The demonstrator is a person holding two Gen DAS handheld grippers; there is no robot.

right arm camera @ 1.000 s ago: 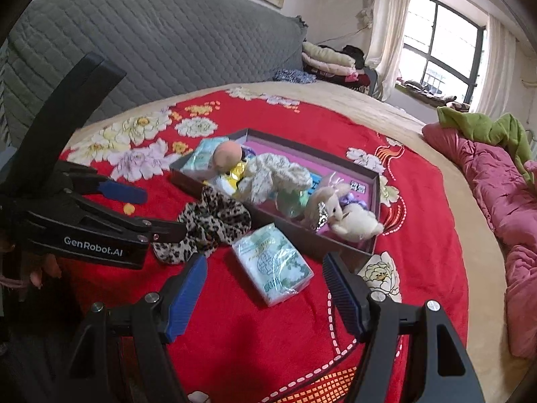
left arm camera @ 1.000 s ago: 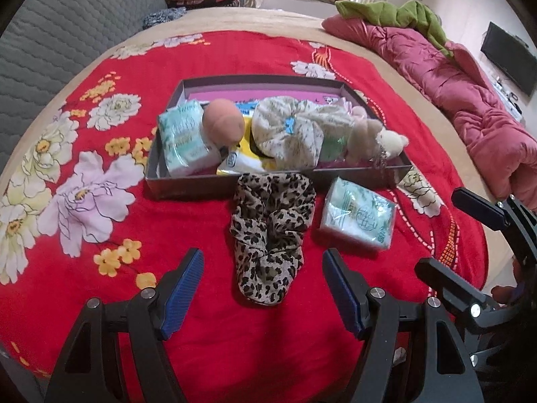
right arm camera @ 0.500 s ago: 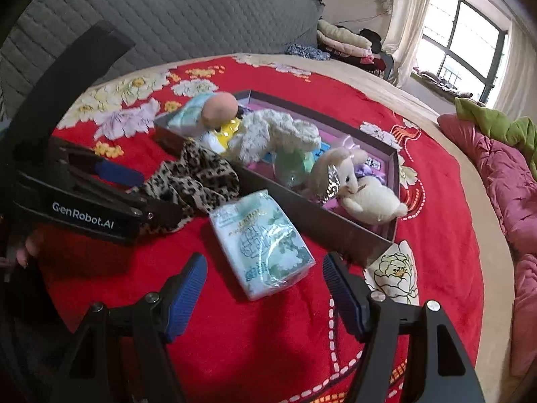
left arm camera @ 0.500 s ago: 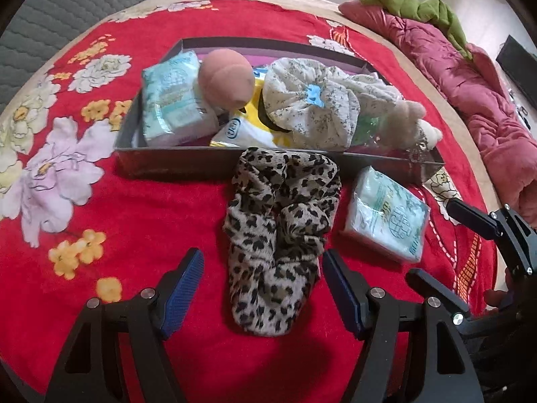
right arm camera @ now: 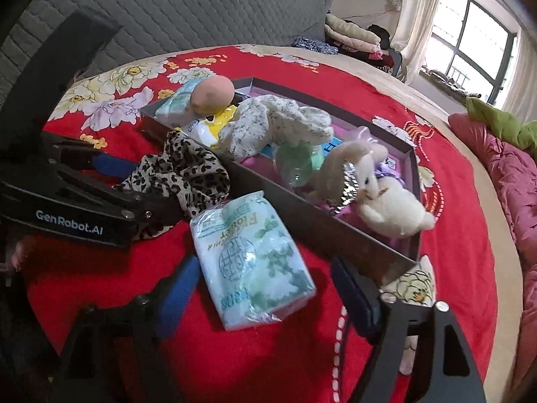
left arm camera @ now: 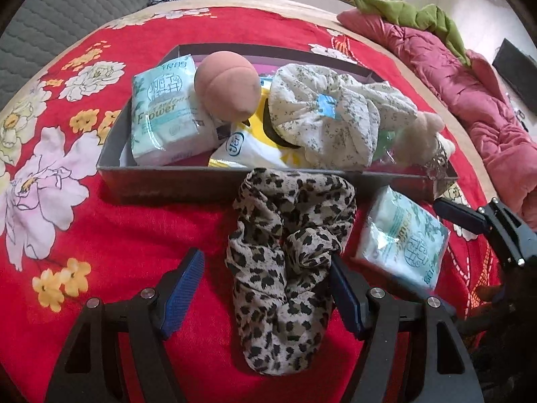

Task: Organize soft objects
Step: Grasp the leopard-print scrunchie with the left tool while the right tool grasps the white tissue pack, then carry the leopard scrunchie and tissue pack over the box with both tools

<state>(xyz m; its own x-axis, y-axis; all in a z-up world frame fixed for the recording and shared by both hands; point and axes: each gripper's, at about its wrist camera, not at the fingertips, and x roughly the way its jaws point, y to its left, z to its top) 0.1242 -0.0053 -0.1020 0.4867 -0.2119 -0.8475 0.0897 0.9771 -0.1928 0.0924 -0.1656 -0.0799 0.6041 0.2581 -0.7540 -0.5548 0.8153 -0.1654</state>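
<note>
A leopard-print scrunchie (left arm camera: 288, 262) lies on the red floral bedspread (left arm camera: 100, 235), against the front wall of a shallow grey box (left arm camera: 167, 181). My left gripper (left arm camera: 265, 278) is open and straddles it; the right pad brushes its edge and the left pad stands apart. To the right lies a pale green tissue pack (right arm camera: 251, 262). It sits between the fingers of my right gripper (right arm camera: 265, 285), whose jaws are opening and not pressing on it. The box holds another tissue pack (left arm camera: 164, 114), a peach ball (left arm camera: 228, 87), a white floral scrunchie (left arm camera: 322, 114) and a plush toy (right arm camera: 389, 208).
A pink quilt (left arm camera: 470, 94) with a green cloth (left arm camera: 409, 13) on it runs along the right side of the bed. A grey quilted headboard (right arm camera: 201, 6) stands behind, with folded clothes (right arm camera: 352, 33) beside a window. The bedspread's edge curves close on the right.
Both grippers have sunk toward the bed and moved forward. The leopard scrunchie now lies between the left fingers and the tissue pack between the right ones. The right jaws stand wider.
</note>
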